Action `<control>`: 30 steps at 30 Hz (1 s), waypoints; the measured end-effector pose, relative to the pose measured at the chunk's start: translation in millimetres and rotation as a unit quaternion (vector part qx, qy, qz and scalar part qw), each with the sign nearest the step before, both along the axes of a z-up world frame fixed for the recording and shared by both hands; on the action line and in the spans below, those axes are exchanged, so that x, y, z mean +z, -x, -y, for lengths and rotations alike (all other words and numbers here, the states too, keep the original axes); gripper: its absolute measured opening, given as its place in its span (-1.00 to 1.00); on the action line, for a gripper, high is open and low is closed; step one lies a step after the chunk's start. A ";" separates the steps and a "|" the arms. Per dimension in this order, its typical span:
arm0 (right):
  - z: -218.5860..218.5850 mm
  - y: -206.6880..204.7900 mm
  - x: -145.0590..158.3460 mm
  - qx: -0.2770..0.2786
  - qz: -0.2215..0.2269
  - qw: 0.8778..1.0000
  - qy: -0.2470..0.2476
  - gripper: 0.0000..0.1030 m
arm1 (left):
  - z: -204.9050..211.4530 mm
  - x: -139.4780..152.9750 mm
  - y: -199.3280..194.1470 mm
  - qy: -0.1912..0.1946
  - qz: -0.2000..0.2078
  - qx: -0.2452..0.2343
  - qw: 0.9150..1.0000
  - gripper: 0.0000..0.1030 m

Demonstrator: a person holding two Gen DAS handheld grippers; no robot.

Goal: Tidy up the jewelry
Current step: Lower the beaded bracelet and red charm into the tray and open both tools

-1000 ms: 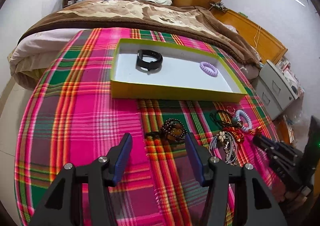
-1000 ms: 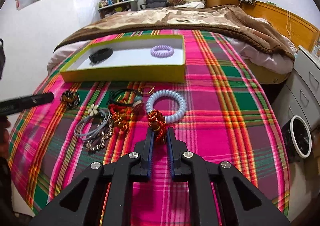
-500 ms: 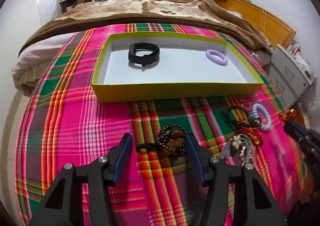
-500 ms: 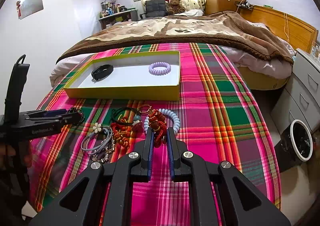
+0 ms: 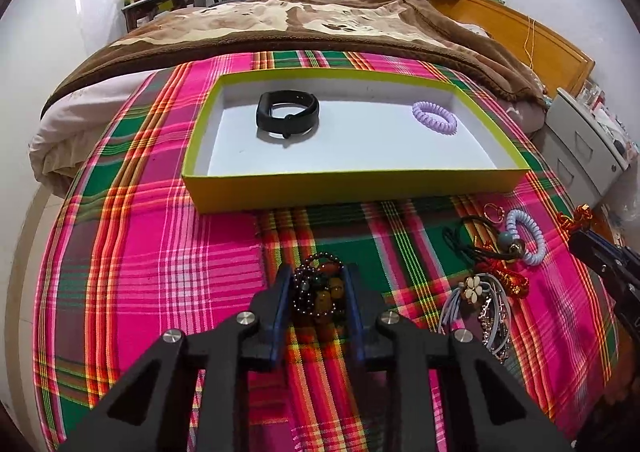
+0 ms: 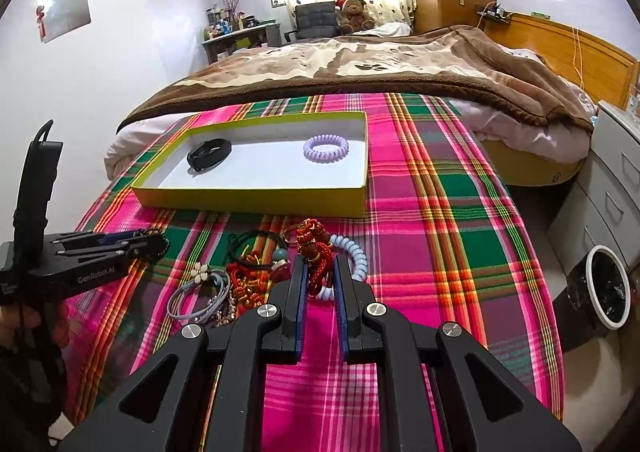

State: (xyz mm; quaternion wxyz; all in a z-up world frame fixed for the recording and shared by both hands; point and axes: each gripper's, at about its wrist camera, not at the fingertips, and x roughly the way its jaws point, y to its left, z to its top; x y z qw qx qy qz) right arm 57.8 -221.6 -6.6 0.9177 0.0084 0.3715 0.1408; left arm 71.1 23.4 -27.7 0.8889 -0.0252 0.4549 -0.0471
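Your left gripper is closing on the dark beaded bracelet; the beads are already sitting between the blue pads, low on the plaid cloth, well short of the yellow-green box. Your right gripper is pinching the red knotted charm in a narrow grip, with most of the charm standing up above the tips.

The bracelet is looking like several loops bunched together, so you are risking a hold on only some strands; a loose loop could be dragging on the cloth or slipping free as you lift. The pads may also be nipping the fabric underneath, though the view there is too crowded to be sure, and that would be tugging the cloth and shifting the box.

On the right, the charm's tassel is hanging just beside the pale blue coil tie and the tangled pile of bands; lifting could be dragging a neighbour along. Both hands are heading for one box that is already holding the black band and the lilac coil tie, so you are risking a bump between the grippers.
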 end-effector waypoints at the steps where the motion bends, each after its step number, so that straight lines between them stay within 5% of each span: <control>1: 0.4 0.0 0.1 0.000 0.000 1.000 -0.001 -0.76 | -0.4 0.6 0.4 0.000 0.000 0.000 1.000 -0.49; 17: -12.0 -24.4 26.1 0.023 0.020 1.000 -0.007 -0.76 | -8.7 38.3 -8.4 0.026 0.042 0.009 0.999 -0.49; 30: -49.5 -99.2 43.1 0.079 0.022 0.997 0.003 -0.76 | -23.1 48.6 -51.5 0.026 0.056 0.031 0.998 -0.49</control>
